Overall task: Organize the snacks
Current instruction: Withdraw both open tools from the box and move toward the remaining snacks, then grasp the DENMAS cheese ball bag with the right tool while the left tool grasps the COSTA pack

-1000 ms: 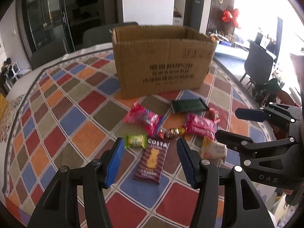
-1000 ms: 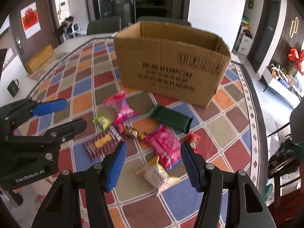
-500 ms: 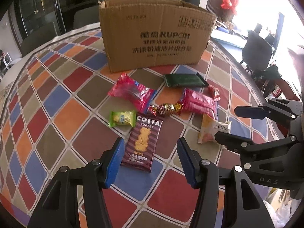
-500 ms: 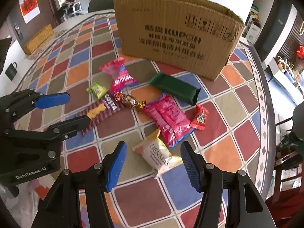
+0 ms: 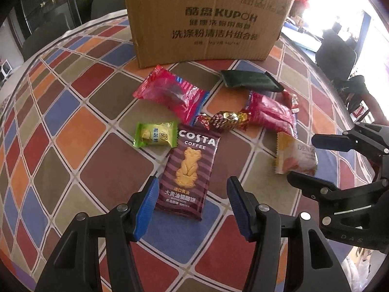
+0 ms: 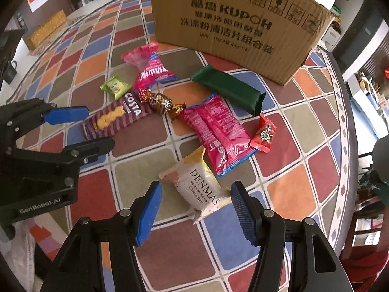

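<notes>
Several snack packets lie on a checked tablecloth in front of a cardboard box (image 5: 204, 19) (image 6: 240, 24). My left gripper (image 5: 192, 206) is open just above the near end of the brown Costa biscuit packet (image 5: 190, 170), its pads clear of it. My right gripper (image 6: 195, 209) is open over the white Denmas cheese ball packet (image 6: 197, 185), not touching it. Further back lie a green sweet (image 5: 155, 133), a pink wrapper (image 5: 170, 95), a foil candy (image 5: 223, 119), a pink bar (image 6: 216, 131), a dark green bar (image 6: 228, 90) and a small red sweet (image 6: 263, 133).
The box stands upright at the far side of the round table, its top out of view. The table edge (image 6: 340, 102) curves along the right, with chairs and a room beyond. Each gripper shows at the side of the other's view.
Both grippers have come down and tilted toward the table; the snacks look larger and nearer. Jaw gaps are unchanged and no packet has moved.
</notes>
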### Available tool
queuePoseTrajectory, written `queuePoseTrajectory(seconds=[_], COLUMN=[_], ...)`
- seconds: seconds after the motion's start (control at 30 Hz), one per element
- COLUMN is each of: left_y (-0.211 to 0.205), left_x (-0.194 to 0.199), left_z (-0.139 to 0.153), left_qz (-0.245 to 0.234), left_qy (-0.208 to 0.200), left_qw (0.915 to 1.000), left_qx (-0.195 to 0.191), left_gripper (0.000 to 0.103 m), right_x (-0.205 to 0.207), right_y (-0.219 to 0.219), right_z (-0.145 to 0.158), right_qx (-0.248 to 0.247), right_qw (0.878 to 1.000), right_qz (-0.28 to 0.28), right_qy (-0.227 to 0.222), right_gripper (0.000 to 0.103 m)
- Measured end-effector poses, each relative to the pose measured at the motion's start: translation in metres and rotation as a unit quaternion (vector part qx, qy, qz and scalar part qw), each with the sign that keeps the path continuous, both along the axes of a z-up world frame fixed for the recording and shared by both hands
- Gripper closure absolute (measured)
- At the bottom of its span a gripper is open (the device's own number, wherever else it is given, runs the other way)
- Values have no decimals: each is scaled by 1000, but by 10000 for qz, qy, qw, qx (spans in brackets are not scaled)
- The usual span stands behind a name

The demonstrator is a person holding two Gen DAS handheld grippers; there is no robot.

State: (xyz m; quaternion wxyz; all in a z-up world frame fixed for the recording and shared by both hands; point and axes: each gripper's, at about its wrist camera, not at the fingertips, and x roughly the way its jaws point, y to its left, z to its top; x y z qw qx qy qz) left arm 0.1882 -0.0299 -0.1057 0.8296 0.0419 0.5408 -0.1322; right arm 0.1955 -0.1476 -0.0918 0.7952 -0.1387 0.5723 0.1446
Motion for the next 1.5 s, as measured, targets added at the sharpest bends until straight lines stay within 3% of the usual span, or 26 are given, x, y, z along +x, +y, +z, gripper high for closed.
queuePoseTrajectory(seconds=[0.43,0.5,0.53,0.73,0.93,1.5], left_y=[3,3,3,4,4,3], left_x=[15,16,16,14,10,-11], left_z=[-11,-11,-11,-9,-8,34], left_qz=[86,64,53,39,57,132], left_qy=[54,30,11,-17,-7,-430], left_qw=[9999,10000,10000,9999,9998,9978], left_qx=[-83,-65,-54,-136,-208,-489], left_gripper=[46,48,52,63,65,66], right_x=[12,13,13,12,10,-1], right_y=[-1,0,0,4,4,-6], right_z=[-9,-9,-9,-8,-7,20], right_qx=[213,257,276,374,485,816], right_qw=[9995,9994,9993,9990,9984,9945], right_qz=[-232,-239,-233,-249,-304,-472], right_qy=[78,82,75,19,-36,-455], right_gripper=[44,47,54,64,68,70])
